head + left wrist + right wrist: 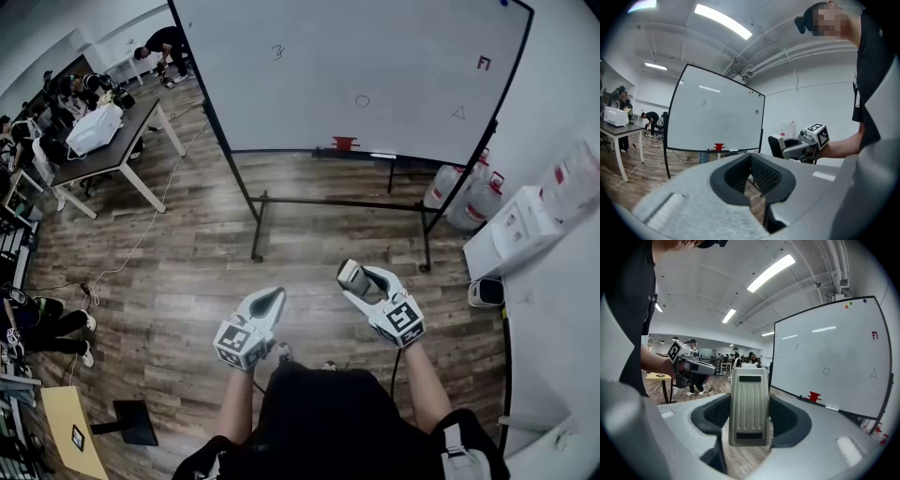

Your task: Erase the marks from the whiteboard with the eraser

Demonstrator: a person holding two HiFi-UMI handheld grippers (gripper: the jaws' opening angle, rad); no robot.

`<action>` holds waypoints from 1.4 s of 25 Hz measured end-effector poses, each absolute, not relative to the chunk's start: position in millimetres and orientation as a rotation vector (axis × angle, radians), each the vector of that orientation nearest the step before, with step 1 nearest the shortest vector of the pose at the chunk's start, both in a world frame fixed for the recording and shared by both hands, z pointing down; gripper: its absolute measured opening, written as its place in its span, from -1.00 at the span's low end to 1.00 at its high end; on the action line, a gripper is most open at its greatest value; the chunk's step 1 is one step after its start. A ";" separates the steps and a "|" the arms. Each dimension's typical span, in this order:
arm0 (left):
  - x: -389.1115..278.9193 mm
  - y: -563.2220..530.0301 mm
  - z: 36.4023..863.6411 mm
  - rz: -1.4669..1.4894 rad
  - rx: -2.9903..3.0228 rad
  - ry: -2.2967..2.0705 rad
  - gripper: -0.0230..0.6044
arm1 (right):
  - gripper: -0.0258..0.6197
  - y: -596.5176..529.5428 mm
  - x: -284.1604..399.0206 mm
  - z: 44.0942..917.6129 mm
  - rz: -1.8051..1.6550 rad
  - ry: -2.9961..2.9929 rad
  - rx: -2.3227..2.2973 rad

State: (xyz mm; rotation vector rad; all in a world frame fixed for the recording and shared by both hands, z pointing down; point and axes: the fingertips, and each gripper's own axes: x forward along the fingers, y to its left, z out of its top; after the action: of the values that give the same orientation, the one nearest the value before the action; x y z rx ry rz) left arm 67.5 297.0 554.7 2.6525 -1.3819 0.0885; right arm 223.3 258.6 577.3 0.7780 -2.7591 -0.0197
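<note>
The whiteboard [375,56] stands on a black frame ahead of me, well out of reach. It carries a "3" mark [277,52], a circle [362,100], a triangle [457,113] and a red mark [484,63]. A red object [344,142] sits on its tray. My right gripper [366,278] is shut on a grey ribbed eraser [352,277], held upright between the jaws [749,418]. My left gripper [267,300] hovers beside it, shut with nothing in it [751,157]. Both are held low over the wooden floor.
A table [103,155] with a white box [94,127] stands at the left, with people working beyond it. Water jugs [464,192] sit by the board's right leg. White boxes [525,220] rest on a counter at the right. A cable [141,239] trails across the floor.
</note>
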 end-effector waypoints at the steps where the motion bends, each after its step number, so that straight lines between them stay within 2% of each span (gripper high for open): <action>1: 67.7 296.3 554.1 0.087 2.652 -1.383 -0.89 | -0.12 257.5 223.5 576.4 -0.012 -2.764 0.781; 15: 48.8 279.7 563.3 0.080 2.621 -1.395 -0.89 | -0.13 235.4 205.0 581.1 0.024 -2.759 0.766; 35: -59.7 168.6 553.2 0.047 2.672 -1.295 -0.89 | -0.13 138.8 105.9 566.4 -0.044 -2.684 0.878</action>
State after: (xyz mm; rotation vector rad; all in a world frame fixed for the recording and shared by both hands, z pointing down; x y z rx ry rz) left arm -59.7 168.6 553.2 2.6716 -1.2947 0.0475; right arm 105.9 138.8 566.4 0.8777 -2.6839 -0.0441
